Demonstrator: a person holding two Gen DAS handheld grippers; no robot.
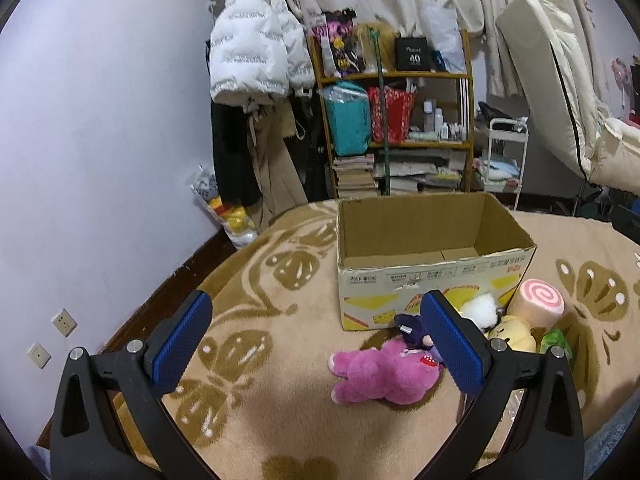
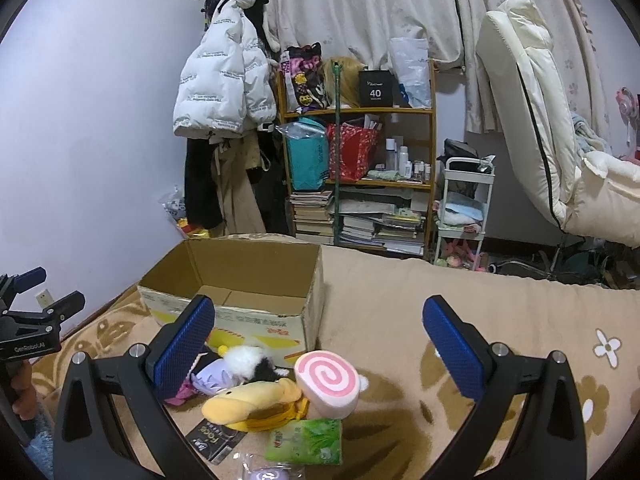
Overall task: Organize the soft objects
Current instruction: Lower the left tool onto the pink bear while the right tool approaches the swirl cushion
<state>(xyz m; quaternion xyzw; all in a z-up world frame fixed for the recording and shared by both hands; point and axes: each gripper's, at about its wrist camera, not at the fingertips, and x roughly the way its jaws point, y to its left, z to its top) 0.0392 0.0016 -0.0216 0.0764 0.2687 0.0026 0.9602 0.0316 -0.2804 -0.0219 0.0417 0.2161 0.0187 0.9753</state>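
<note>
Left gripper point(image 1: 316, 320): I am holding it above the patterned blanket point(image 1: 256, 280) on the bed, fingers point(image 1: 182, 342) spread wide and gripping nothing. Right gripper point(image 2: 319, 326): I am keeping it wide open too, empty, hanging over the toy pile.

Going left to right in the left wrist view:
- Far left, a lilac wall point(image 1: 100, 120) with two sockets low down.
- White puffer jacket point(image 1: 256, 52) hanging beside a wooden shelf point(image 1: 400, 76) stuffed with bags, bottles and stacked books.
- Cardboard box point(image 1: 420, 240) sitting open-topped on the blanket, in the middle distance. I am seeing nothing inside it.
- Pink plush bear point(image 1: 380, 376) lying on its side, near of the box and apart from it, just inside the right finger of the left gripper.
- Small purple plush point(image 1: 412, 328) lying against the bear's far side.
- White fluffy plush point(image 1: 482, 306) lying against the box's near wall.
- Yellow plush point(image 1: 514, 332) lying just right of it.
- Pink swirl roll cushion point(image 1: 540, 302) leaning near the box's right corner.
- Green packet point(image 1: 554, 340) lying nearest, at the right of the pile.

In the right wrist view the same pile is lying between the two fingers, toward the left one; the swirl roll is touching the yellow plush, with the green packet nearer. The left gripper is showing at the far left edge, held by a hand point(image 2: 24, 392).
</note>
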